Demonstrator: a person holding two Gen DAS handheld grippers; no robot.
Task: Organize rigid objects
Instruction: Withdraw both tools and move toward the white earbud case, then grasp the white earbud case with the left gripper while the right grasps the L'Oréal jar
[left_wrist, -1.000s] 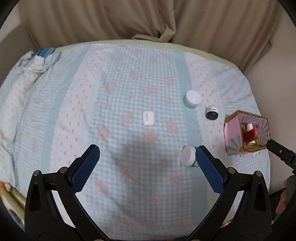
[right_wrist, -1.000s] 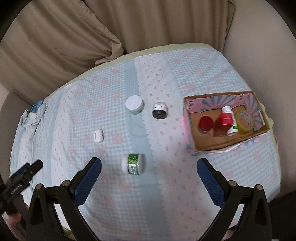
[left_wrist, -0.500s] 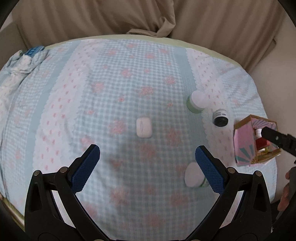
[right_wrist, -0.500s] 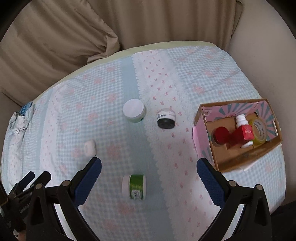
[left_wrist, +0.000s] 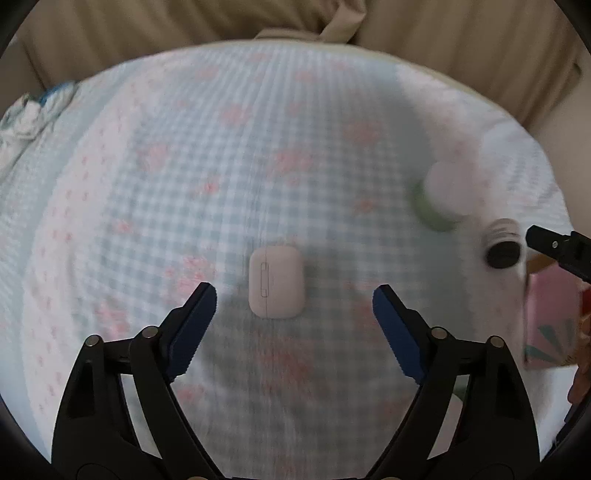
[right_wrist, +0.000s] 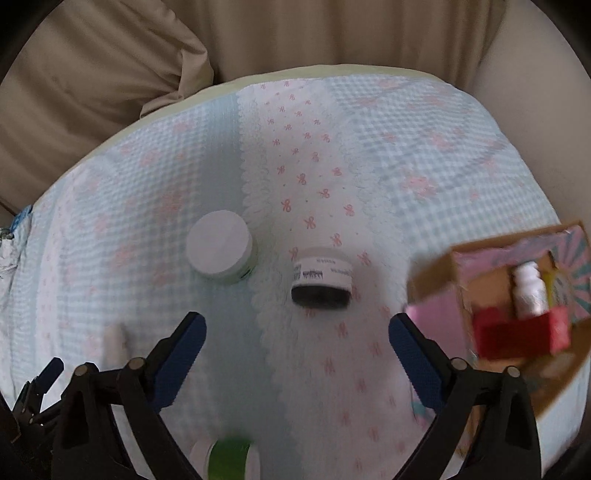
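A white earbud case (left_wrist: 276, 282) lies on the checked cloth just ahead of my open, empty left gripper (left_wrist: 294, 303); it shows blurred in the right wrist view (right_wrist: 115, 341). My right gripper (right_wrist: 297, 332) is open and empty, just short of a black-and-white jar (right_wrist: 320, 283) on its side, also in the left view (left_wrist: 503, 248). A white-lidded green jar (right_wrist: 221, 252) stands left of it, also in the left view (left_wrist: 445, 197). A green jar (right_wrist: 229, 459) lies under the right gripper. The cardboard box (right_wrist: 436, 277) at right holds a red box (right_wrist: 519, 338) and a white bottle (right_wrist: 529, 293).
The pale blue and pink cloth (right_wrist: 314, 177) covers a round table. Beige curtains (right_wrist: 110, 74) hang behind it. A bunched cloth (left_wrist: 22, 118) lies at the far left edge. The box shows at the right edge of the left wrist view (left_wrist: 550, 321).
Both grippers have moved forward and down toward the table. The earbud case is now close before the left gripper; the black-and-white jar is close before the right. The green jar has slid under the right gripper.
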